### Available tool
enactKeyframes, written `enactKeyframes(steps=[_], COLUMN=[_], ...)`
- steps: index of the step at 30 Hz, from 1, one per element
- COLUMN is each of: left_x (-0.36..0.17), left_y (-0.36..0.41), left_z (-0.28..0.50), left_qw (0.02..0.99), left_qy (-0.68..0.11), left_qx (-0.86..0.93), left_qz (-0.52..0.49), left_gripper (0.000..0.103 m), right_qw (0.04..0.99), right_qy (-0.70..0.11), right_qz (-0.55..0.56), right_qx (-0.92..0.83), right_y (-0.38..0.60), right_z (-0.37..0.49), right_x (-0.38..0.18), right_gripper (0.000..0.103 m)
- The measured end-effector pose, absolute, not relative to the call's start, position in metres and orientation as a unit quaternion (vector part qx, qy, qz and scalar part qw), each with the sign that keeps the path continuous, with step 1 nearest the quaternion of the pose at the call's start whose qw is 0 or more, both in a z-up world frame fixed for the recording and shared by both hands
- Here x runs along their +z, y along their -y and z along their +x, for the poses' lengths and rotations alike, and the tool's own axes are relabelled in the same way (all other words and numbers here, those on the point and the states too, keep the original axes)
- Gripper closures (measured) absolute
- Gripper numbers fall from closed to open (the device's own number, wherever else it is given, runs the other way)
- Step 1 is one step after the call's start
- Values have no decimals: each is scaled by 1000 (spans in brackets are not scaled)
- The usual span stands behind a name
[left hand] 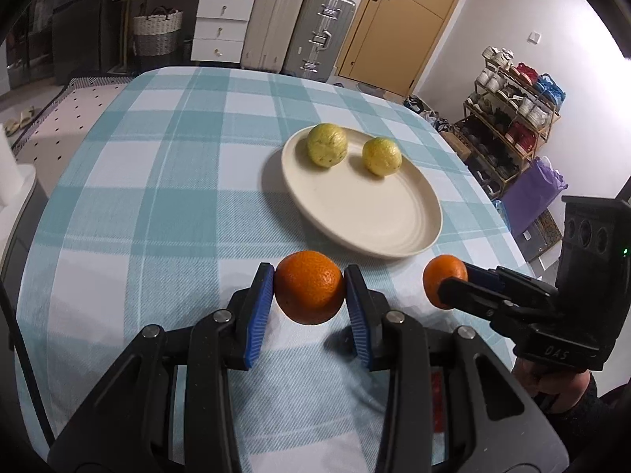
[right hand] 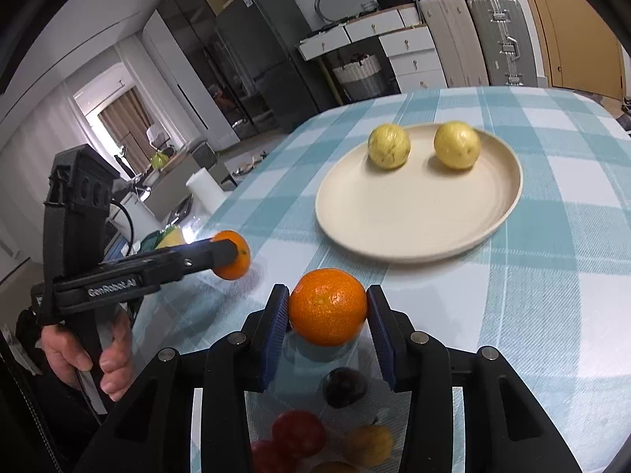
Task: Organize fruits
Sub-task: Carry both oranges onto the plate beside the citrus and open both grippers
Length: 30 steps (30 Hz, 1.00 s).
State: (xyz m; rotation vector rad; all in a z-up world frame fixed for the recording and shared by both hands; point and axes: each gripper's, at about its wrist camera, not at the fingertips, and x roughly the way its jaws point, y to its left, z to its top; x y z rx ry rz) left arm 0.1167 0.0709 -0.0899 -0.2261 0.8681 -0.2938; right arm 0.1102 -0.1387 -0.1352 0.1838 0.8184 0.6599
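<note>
Nearest us in the left wrist view: left gripper (left hand: 309, 291) clamped on an orange (left hand: 308, 291), blue pads pressing both sides, fruit lifted clear of the checked tablecloth (left hand: 157, 197). Right gripper (right hand: 327, 307) is likewise clamped on a second orange (right hand: 328, 306), also off the cloth. Each gripper shows up side-on in the other's view, fruit pinched at the tips.

We read this as the carry step: both oranges picked, neither placed. The cream plate (left hand: 394, 250) sits just ahead, holding two yellow fruits (left hand: 327, 145) at its far side, with the near half bare. Next move, as we judge it: bring both oranges over the near half, lower, release without nudging the yellow pair or each other.

View differences: only the right wrist view shows more fruit near the table edge under the gripper, a dark plum-like one (right hand: 344, 386), a red one (right hand: 299, 431), a yellow one (right hand: 368, 443). So more remains to sort.
</note>
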Motion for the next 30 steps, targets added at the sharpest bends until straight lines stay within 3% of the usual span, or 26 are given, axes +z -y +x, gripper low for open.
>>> enactKeyframes(steps=[16, 30], left_x=[-73, -93], left_y=[-52, -39], left_z=[201, 261], left_qw=[892, 879], left_qy=[-414, -437], left_qx=[-154, -164], left_qz=[-99, -99], left_gripper=[70, 69], right_qw=[872, 872], right_qy=[-367, -383], right_qz=[90, 101], right_qx=[312, 288], right_y=[144, 138], right_z=[168, 233], right_x=[-104, -106], right_gripper=[62, 62])
